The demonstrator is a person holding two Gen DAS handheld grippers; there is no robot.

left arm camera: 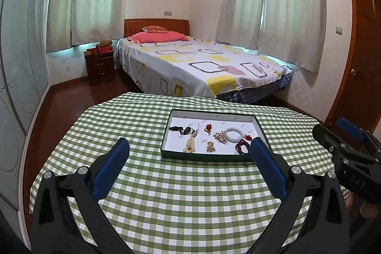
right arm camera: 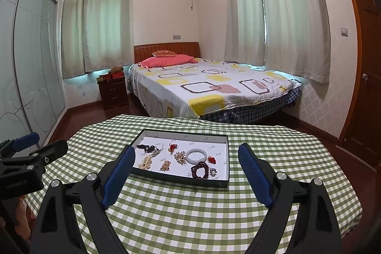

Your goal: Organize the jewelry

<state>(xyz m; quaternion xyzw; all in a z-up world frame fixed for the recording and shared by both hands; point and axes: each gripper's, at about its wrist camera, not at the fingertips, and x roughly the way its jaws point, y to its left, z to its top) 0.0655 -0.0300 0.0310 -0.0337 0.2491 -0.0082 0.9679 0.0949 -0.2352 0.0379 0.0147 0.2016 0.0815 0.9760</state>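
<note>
I am holding my left gripper [left arm camera: 190, 146] and right gripper [right arm camera: 187, 152] with jaws spread wide, gripping nothing. Both are hovering above the checked tablecloth [right arm camera: 190, 211], facing the jewelry tray [right arm camera: 181, 133].

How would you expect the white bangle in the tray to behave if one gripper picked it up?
The white bangle looks like a rigid, glossy ring, so it probably keeps its shape but may slip between pads. Lying flat in the tray, it seems unlikely to roll unless tipped on edge, and may chip if dropped.
</note>
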